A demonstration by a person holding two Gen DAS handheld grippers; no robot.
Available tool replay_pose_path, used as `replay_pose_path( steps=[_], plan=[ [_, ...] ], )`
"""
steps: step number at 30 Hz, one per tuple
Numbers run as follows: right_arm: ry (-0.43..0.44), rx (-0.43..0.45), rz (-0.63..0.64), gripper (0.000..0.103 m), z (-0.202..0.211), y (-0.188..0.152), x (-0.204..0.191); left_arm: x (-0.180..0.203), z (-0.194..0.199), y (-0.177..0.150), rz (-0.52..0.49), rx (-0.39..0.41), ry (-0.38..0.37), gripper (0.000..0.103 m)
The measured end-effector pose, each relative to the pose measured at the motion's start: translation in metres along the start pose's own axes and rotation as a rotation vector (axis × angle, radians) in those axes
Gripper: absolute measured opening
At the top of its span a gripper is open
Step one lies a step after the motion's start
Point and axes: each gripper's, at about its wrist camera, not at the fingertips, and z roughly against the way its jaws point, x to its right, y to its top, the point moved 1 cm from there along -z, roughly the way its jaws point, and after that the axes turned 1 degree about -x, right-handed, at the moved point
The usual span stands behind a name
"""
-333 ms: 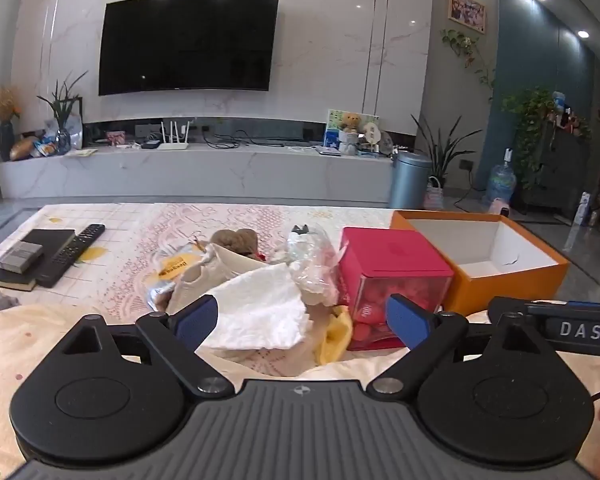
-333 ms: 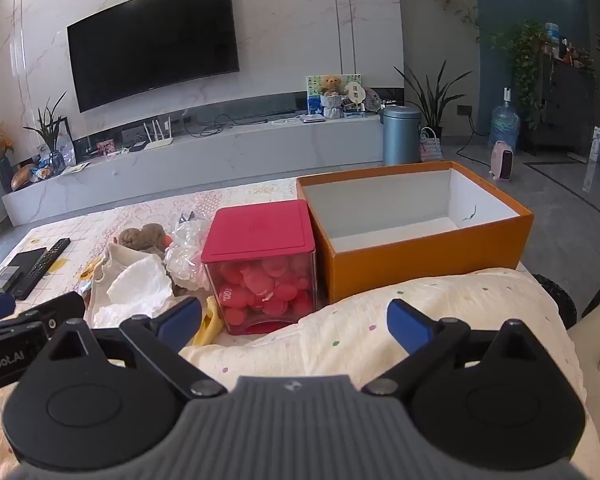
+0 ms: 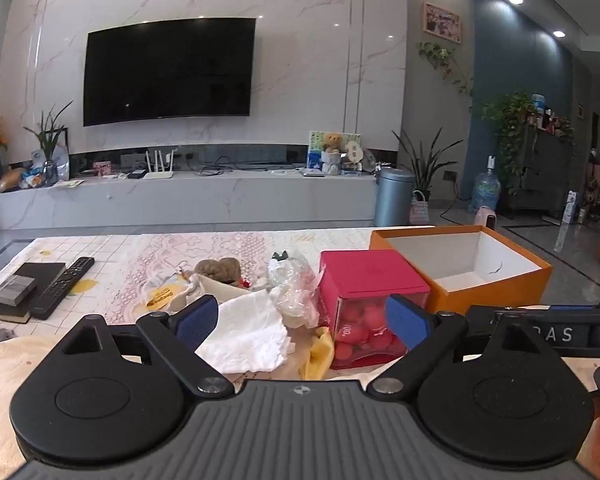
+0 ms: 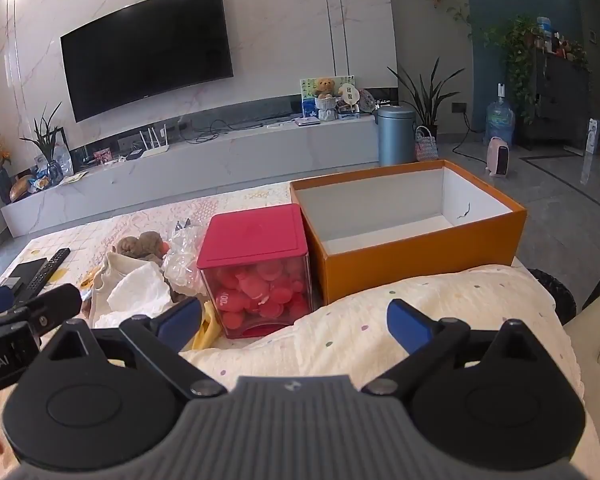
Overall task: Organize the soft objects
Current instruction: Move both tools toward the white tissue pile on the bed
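A pile of soft things lies on the table: a white tissue (image 3: 248, 330) (image 4: 134, 290), a cream cloth bag (image 3: 204, 292), a brown plush toy (image 3: 218, 269) (image 4: 140, 246), a crumpled clear plastic bag (image 3: 294, 292) (image 4: 184, 258) and a yellow piece (image 3: 320, 350) (image 4: 208, 326). An open orange box (image 3: 496, 292) (image 4: 412, 264) with a white empty inside stands at the right. My left gripper (image 3: 303, 322) is open and empty, just short of the pile. My right gripper (image 4: 294, 322) is open and empty, over a spotted cream cushion (image 4: 380, 320).
A clear cube with a red lid (image 3: 370, 280) (image 4: 256, 240), full of red pieces, stands between the pile and the orange box. A remote (image 3: 62, 288) and dark boxes (image 3: 20, 286) lie at the table's left. A TV wall and console stand behind.
Both views have tilted slightly, so the table sits a little lower in frame. Nothing on the table has moved and both grippers stay open.
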Motion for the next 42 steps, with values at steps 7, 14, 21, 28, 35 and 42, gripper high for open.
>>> replay_pose_path(
  steps=[7,14,21,28,35,42],
  plan=[
    [-0.004,0.012,-0.002,0.097,0.003,-0.002,-0.002,-0.001,0.001,-0.005,0.024,-0.007,-0.017,0.093],
    [0.003,0.020,0.032,0.097,0.007,-0.003,-0.011,-0.002,0.004,-0.003,0.041,-0.009,-0.056,0.092],
    [-0.003,0.011,0.042,0.098,0.006,-0.004,-0.015,-0.005,0.003,-0.005,0.067,-0.033,-0.076,0.091],
    [-0.026,-0.001,0.053,0.098,0.004,-0.004,-0.017,-0.010,0.000,-0.006,0.088,-0.058,-0.062,0.091],
    [-0.038,-0.006,0.064,0.098,0.003,-0.006,-0.020,-0.010,0.000,-0.005,0.096,-0.059,-0.062,0.091],
    [-0.043,-0.017,0.062,0.098,0.001,-0.006,-0.020,-0.014,0.001,-0.008,0.104,-0.060,-0.058,0.091]
  ],
)
